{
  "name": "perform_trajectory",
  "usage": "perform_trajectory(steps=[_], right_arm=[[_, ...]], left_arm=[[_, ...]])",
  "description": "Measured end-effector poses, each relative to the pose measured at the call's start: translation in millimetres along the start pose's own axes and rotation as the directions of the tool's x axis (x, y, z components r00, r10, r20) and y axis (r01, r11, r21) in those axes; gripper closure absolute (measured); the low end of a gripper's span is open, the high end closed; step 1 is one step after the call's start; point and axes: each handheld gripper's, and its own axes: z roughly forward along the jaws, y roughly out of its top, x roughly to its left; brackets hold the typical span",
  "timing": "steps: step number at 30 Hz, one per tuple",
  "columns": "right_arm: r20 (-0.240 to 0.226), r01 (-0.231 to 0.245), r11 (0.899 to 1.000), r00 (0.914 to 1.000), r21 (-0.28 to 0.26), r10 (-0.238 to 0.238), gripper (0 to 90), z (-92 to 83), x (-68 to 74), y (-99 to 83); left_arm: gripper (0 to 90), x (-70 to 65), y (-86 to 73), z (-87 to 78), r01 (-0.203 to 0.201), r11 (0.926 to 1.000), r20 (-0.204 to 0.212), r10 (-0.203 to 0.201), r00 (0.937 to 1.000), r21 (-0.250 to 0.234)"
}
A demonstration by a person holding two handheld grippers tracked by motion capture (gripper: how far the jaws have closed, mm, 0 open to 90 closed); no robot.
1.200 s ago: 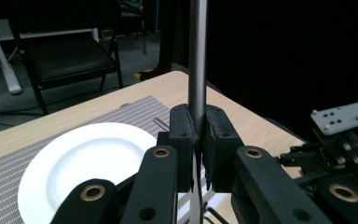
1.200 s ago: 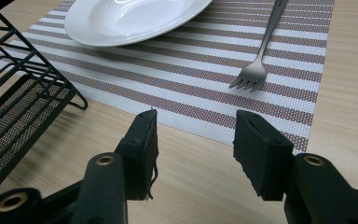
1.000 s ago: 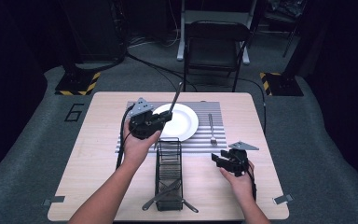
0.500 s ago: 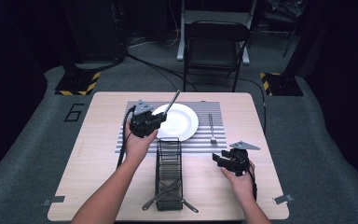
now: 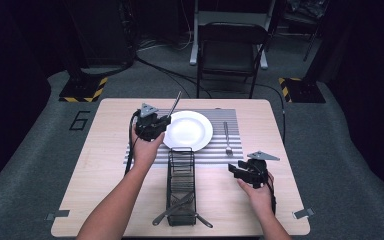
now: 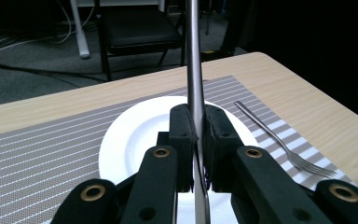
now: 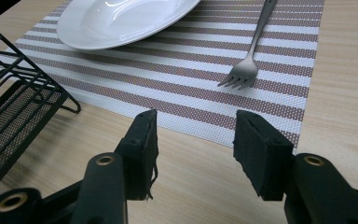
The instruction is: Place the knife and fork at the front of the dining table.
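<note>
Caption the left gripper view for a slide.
Left gripper clamps a knife upright above the white plate; fork lies on the striped mat.

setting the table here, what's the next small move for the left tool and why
Probably lower the knife onto the striped mat left of the plate. The left tool grips it above that bare strip, and the fork already lies on the right.
</note>
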Motion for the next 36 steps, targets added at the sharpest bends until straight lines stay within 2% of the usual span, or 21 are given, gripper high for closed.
perform_trajectory(steps=[6,12,20,23,28,33,36], right_arm=[[0.001,-0.001,1.0,1.0,-0.006,0.001,49.0,-0.8,-0.9,0.2],[-0.002,-0.009,1.0,1.0,-0.008,0.009,49.1,-1.4,-2.0,0.4],[-0.006,-0.01,1.0,0.9999,-0.009,0.01,49.1,-1.6,-3.0,0.4],[-0.011,-0.013,1.0,0.9999,-0.012,0.013,49.1,-1.9,-3.2,0.5],[-0.011,-0.016,1.0,0.9998,-0.015,0.016,49.0,-2.6,-3.3,0.8],[-0.014,-0.021,1.0,0.9997,-0.016,0.021,49.0,-2.6,-4.2,0.9],[-0.012,-0.016,1.0,0.9998,-0.017,0.016,49.1,-2.6,-3.5,1.0]], left_arm=[[82.7,9.1,-2.9,8.6,0.025,0.9995,-0.041,-0.024,0.9989,0.021],[82.7,18.7,-7.8,19.9,0.056,0.9979,-0.085,-0.053,0.995,0.034],[82.7,28.3,-14.2,33.4,0.074,0.9947,-0.109,-0.066,0.9919,0.072],[82.7,32.7,-16.7,39.0,0.101,0.9922,-0.124,-0.091,0.9881,0.073],[82.7,41.1,-21.3,46.4,0.11,0.9893,-0.16,-0.094,0.9826,0.095],[82.7,51.0,-28.7,55.4,0.155,0.9814,-0.199,-0.13,0.9714,0.113],[82.7,53.6,-30.8,57.7,0.165,0.9793,-0.211,-0.137,0.9677,0.118]])
